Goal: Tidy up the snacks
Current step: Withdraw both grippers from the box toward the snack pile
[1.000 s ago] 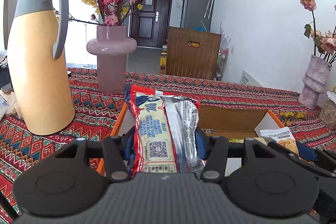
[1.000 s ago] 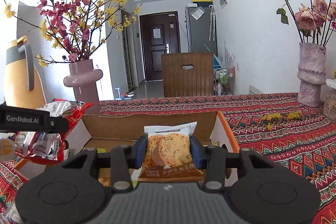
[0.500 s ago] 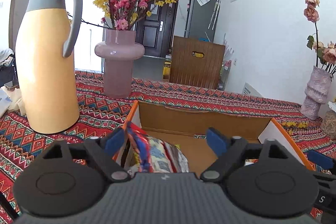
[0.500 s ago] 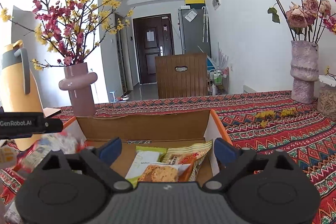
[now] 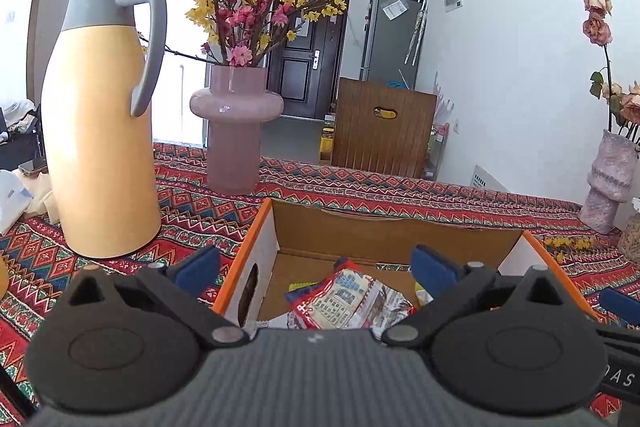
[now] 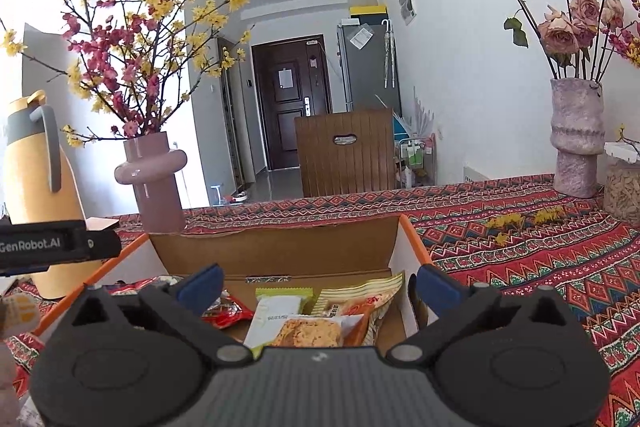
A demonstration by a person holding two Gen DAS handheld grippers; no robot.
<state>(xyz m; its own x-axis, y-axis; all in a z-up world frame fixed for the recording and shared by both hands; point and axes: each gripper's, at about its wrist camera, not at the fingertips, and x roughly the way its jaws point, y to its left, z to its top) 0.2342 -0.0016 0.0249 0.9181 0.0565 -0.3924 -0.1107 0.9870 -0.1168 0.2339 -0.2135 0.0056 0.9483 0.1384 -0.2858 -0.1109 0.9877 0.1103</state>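
- Left gripper point(image 5: 316, 263) jaws opening, empty — red-and-white packet point(image 5: 348, 301) lies loose beneath, lower centre, probably crosswise.
- Right gripper point(image 6: 318, 281) jaws opening, empty — biscuit packet point(image 6: 310, 333) below in box point(image 6: 276, 247).

My two cameras see a bright room in soft daylight. The strongest light comes from the left, behind the yellow jug point(image 5: 102, 115), where the opening is washed out to pure white. The pink vase point(image 5: 235, 123) carries a small shine on its round shoulder. Shadows on the patterned table point(image 6: 520, 255) are weak. Both pictures are sharp, without motion blur. The fisheye lens bends the walls near the edges, and the corners are cut off in black.
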